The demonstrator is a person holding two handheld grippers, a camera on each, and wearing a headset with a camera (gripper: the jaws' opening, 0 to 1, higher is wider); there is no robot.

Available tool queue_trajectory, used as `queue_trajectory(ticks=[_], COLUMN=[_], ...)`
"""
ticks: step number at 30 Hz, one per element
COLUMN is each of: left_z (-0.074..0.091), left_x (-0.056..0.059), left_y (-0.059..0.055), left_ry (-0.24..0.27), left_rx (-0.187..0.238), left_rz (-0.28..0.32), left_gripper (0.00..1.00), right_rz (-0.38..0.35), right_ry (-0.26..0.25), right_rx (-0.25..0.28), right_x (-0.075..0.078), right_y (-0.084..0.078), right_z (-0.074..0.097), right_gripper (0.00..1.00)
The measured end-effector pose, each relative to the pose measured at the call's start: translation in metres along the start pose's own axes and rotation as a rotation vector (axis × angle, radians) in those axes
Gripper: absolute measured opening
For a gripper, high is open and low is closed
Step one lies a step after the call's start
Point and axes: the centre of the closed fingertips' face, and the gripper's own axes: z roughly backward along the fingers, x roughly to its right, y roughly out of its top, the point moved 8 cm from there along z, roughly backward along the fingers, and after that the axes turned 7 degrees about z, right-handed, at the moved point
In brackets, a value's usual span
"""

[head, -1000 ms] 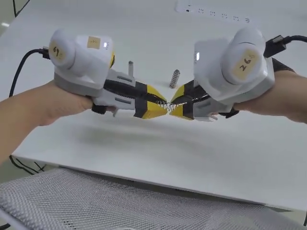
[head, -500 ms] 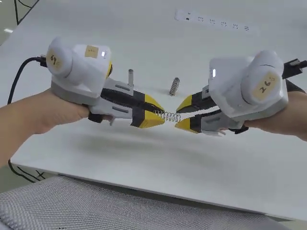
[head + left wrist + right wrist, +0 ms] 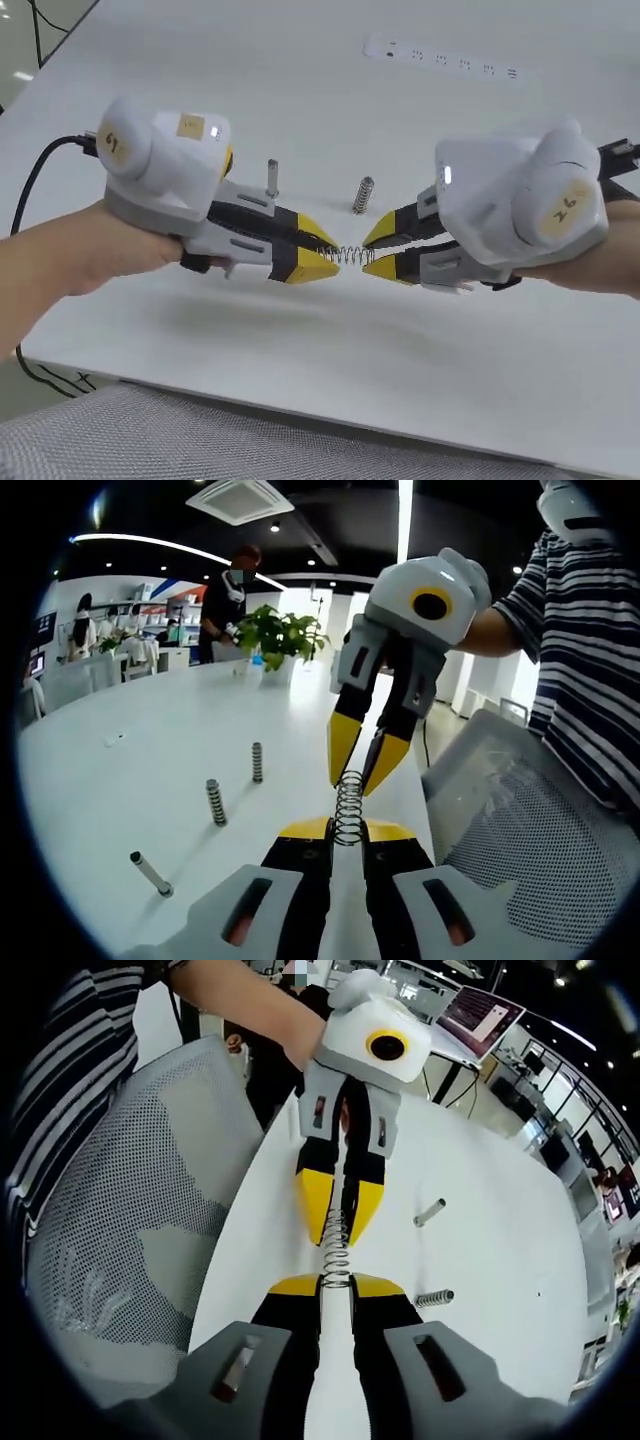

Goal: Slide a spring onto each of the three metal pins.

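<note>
1. Since a second ago the right hand-held gripper [image 3: 367, 254] has let its jaws part; they were closed on the right end of the spring [image 3: 350, 256] then, and now they stand spread with that end lying between their yellow tips; the left hand-held gripper [image 3: 332, 256] has kept its hold all the while.
2. Left hand-held gripper: jaws pressed together, pinching the left end of the spring; the coil sticks out past its tips toward the right hand-held gripper.
3. Right hand-held gripper: jaws apart, one tip above and one below the coil in the head view; whether either tip touches the coil I cannot tell.
4. Spring: held roughly level in the air above the near half of the white worktop [image 3: 300, 340], bridging the short gap between the two sets of tips.
5. On the worktop farther back a bare metal pin [image 3: 272, 177] stands upright just beyond the left hand-held gripper; to its right stands a pin wearing a spring [image 3: 365, 194], beyond the gap between the tips.
6. In the left gripper view the pins form a row; the bare one is closest to that camera, then the sprung one, then a second sprung pin [image 3: 257, 762] farthest along.
7. A white power strip [image 3: 440, 55] lies at the far side of the worktop; a grey mesh chair back [image 3: 200, 440] sits at the near edge.
</note>
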Motion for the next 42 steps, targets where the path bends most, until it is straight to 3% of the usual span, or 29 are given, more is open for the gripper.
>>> queue_trajectory(ticks=[11,14,21,34,42], left_z=[-0.001,-0.001,-0.004,-0.005,-0.003], left_x=[0.000,0.000,0.002,0.003,0.003], left_y=[-0.003,-0.004,-0.003,0.000,-0.001], left_ry=[0.005,0.006,0.000,-0.005,0.000], left_rx=[-0.018,-0.019,-0.019,-0.016,-0.003], left_rz=[-0.006,-0.007,-0.012,-0.026,-0.006], left_gripper=[0.08,0.08,0.08,0.08,0.09], right_rz=[0.059,0.032,0.002,-0.072,-0.035], right_ry=[-0.018,-0.035,-0.059,-0.121,-0.144], right_rx=[0.078,0.133,0.209,0.298,0.305], right_x=[0.004,0.005,0.007,0.009,0.007], right_y=[0.016,0.022,0.033,0.035,0.036], right_z=[0.008,0.009,0.006,0.002,0.003], right_gripper=[0.12,0.12,0.12,0.12,0.12])
